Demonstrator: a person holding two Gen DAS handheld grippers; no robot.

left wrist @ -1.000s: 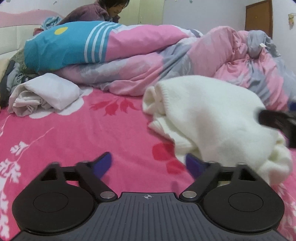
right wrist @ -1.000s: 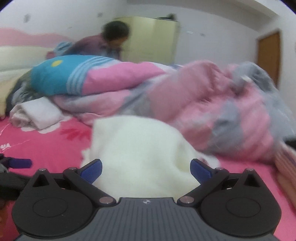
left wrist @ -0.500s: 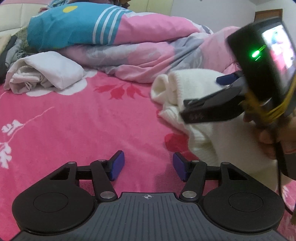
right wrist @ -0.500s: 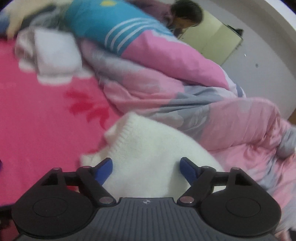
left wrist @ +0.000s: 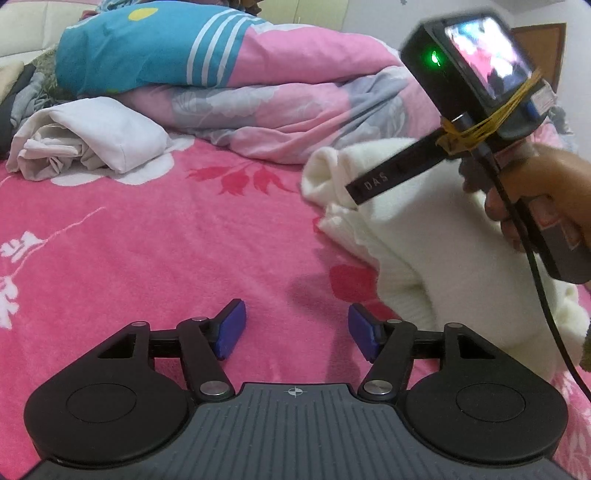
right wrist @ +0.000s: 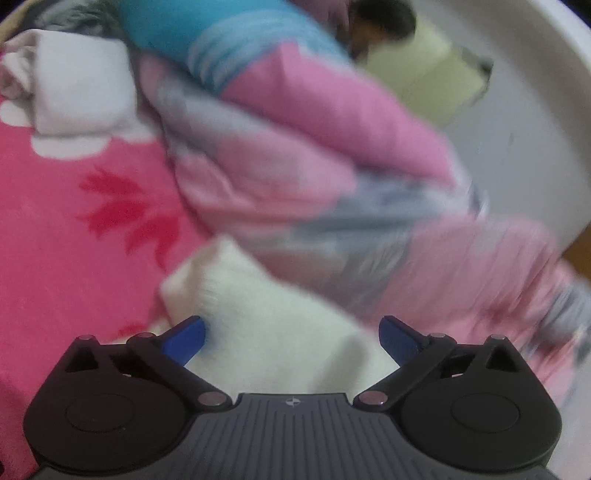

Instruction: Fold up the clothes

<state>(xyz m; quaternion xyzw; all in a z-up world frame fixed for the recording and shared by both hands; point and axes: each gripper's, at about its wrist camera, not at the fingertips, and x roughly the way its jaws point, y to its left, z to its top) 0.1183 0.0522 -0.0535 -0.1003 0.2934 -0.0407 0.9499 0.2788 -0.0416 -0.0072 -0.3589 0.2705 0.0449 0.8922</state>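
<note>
A crumpled white knit sweater (left wrist: 424, 236) lies on the pink flowered bedspread (left wrist: 147, 240), right of centre in the left wrist view. My left gripper (left wrist: 297, 328) hovers low over bare bedspread just left of the sweater's near edge. Its jaws are opening and hold nothing. A hand (left wrist: 535, 195) holds my right gripper above the sweater's far end, one finger (left wrist: 391, 177) reaching toward the cuff. In the blurred right wrist view my right gripper (right wrist: 291, 336) is opening wide. The sweater (right wrist: 280, 317) lies under and between its blue pads, which do not press on it.
A bunched pink, grey and blue quilt (left wrist: 258, 92) runs along the far side of the bed. A folded white cloth (left wrist: 92, 144) sits at the far left beside dark clothes. A person (right wrist: 384, 18) is beyond the quilt, near a pale cabinet.
The right gripper swung in from the right over the sweater's far end and rolled; its jaws narrowed, then widened. The left gripper crept forward, and its jaws narrowed, then reopened slightly.
</note>
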